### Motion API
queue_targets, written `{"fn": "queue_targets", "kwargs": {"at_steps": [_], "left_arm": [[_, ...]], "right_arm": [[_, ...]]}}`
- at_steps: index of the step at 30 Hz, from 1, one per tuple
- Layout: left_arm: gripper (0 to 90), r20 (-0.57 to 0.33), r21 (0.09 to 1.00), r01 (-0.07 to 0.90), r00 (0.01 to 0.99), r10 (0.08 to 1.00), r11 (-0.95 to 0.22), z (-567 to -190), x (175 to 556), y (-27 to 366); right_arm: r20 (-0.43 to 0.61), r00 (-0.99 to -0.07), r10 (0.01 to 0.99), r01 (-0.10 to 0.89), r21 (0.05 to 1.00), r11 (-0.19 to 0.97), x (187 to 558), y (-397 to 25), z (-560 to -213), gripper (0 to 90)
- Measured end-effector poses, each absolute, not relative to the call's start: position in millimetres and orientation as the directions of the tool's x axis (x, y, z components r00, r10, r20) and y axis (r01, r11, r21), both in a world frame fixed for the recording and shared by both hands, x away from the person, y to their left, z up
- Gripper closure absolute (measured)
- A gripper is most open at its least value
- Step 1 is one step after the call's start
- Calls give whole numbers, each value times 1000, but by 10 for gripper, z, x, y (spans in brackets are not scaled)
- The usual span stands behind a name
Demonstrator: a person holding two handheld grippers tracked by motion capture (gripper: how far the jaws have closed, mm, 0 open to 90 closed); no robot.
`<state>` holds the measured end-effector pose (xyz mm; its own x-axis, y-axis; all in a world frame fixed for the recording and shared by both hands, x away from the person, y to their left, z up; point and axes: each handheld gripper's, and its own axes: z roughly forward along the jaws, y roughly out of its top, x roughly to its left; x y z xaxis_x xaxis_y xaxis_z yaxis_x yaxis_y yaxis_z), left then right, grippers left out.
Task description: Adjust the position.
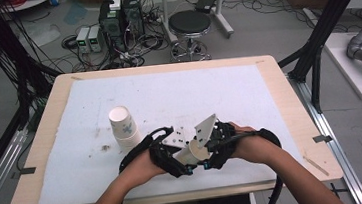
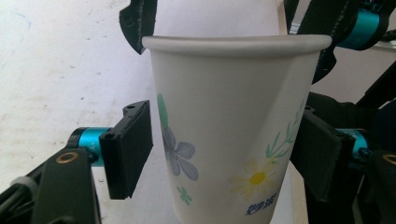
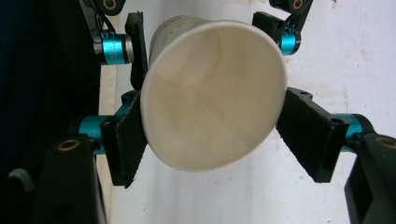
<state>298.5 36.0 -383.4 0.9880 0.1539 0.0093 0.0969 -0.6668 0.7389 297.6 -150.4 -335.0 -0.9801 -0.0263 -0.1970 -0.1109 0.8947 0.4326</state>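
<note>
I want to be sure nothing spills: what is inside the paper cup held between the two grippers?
The right gripper view looks into the paper cup: bare white walls, a seam and the far bottom, with nothing in it. Part of the inner wall near the rim faces away, unseen.

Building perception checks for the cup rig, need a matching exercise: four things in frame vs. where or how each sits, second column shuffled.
Things:
1. single paper cup
2. stack of paper cups
3. black stool
4. white mat

Places or states:
a. on the floor beyond the table
b. spread over the wooden table top
c. tipped on its side, held up off the mat
d. standing upright on the mat, mouth up

Pairs: 1-c, 2-d, 3-a, 4-b
</note>
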Motion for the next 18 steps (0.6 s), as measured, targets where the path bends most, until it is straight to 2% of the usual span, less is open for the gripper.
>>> {"fn": "queue_targets", "kwargs": {"at_steps": [4,8,18], "left_arm": [[324,3,740,91,990,139,-666,-3845,2983,353],[326,-7,746,97,991,137,-659,-3856,2980,359],[316,-31,776,135,984,176,-616,-3914,2986,440]], "right_arm": [[-199,-979,-34,-118,430,895,2975,-1499,-3351,278],[-183,-983,-23,-105,448,888,2981,-1517,-3360,268],[-113,-991,68,-20,635,772,3023,-1771,-3350,233]]}}
